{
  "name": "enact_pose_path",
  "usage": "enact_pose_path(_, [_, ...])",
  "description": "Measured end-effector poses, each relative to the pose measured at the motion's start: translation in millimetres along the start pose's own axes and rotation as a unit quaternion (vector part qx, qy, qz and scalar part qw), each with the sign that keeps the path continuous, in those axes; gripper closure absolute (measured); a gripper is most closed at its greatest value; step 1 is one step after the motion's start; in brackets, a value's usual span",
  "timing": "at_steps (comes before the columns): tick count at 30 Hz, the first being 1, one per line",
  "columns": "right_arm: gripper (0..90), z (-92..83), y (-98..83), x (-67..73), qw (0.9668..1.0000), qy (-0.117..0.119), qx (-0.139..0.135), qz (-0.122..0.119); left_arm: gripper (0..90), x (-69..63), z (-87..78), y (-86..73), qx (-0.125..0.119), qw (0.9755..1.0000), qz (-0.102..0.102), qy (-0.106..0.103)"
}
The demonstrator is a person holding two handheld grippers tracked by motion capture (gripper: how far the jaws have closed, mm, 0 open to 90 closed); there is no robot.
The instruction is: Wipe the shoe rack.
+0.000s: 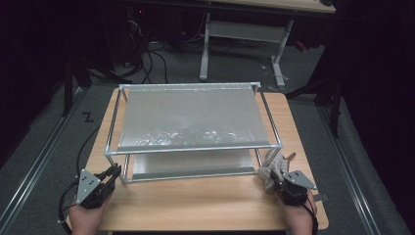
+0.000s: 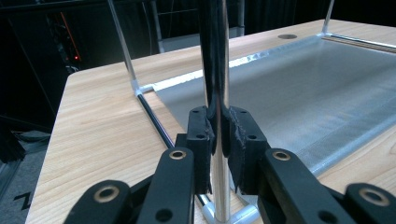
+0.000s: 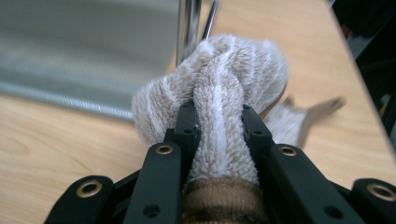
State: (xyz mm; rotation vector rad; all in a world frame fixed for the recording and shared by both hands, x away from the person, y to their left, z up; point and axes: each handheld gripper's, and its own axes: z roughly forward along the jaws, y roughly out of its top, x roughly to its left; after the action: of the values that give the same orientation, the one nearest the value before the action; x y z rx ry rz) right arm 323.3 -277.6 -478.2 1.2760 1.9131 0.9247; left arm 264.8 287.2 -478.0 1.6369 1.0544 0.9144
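A two-shelf metal rack [image 1: 191, 149] with silver mesh shelves stands on the wooden table [image 1: 195, 205]. My left gripper [image 1: 116, 170] is at the rack's front left corner. In the left gripper view the gripper [image 2: 220, 135] is shut on the upright corner post [image 2: 215, 70]. My right gripper [image 1: 274, 180] is near the rack's front right corner, shut on a fluffy beige-and-white striped sock [image 1: 272, 166]. In the right gripper view the sock [image 3: 229, 79] bulges out past the gripper [image 3: 218, 121]. The sock touches or hides the foot of a rack post [image 3: 188, 23].
The rack covers most of the table's far half, and bare wood runs along the near edge between my hands. Another desk's white legs [image 1: 204, 49] and cables [image 1: 151, 63] are on the dark floor behind. A round grommet [image 2: 286, 36] sits in the tabletop.
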Motion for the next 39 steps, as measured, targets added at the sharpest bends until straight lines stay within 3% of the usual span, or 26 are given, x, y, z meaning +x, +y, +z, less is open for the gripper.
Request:
enact_pose_path(4, [73.5,2.3,-1.0,-1.0,1.0000,0.001,0.004,0.003,79.3,0.1,0.1,0.0,0.000,1.0000,0.001,0.000])
enact_pose_path(12, [73.4,-19.3,20.9,-1.1,0.9987,-0.013,-0.050,-0.005,79.3,0.3,0.4,-0.3,-0.001,1.0000,0.002,0.000])
enact_pose_path(16, [73.4,-33.7,32.9,-2.0,0.9966,-0.017,-0.081,-0.009,79.2,0.5,0.6,-0.5,-0.002,1.0000,0.003,0.000])
enact_pose_path(17, [73.4,-42.8,40.3,-3.6,0.9948,-0.021,-0.100,-0.010,79.2,0.7,0.6,-0.5,-0.002,1.0000,0.003,0.000])
enact_pose_path(25, [73.4,-65.0,63.4,-9.0,0.9881,-0.031,-0.150,-0.013,79.1,0.9,0.8,-0.6,-0.002,1.0000,0.003,0.000])
enact_pose_path(30, [73.5,-58.0,59.9,-10.1,0.9906,-0.022,-0.134,-0.010,79.2,1.6,1.0,-0.6,-0.003,1.0000,0.003,0.000])
enact_pose_path(39, [73.5,-24.5,19.3,-2.1,0.9985,0.006,-0.054,-0.007,79.2,1.9,1.0,-0.6,-0.002,1.0000,0.003,-0.001])
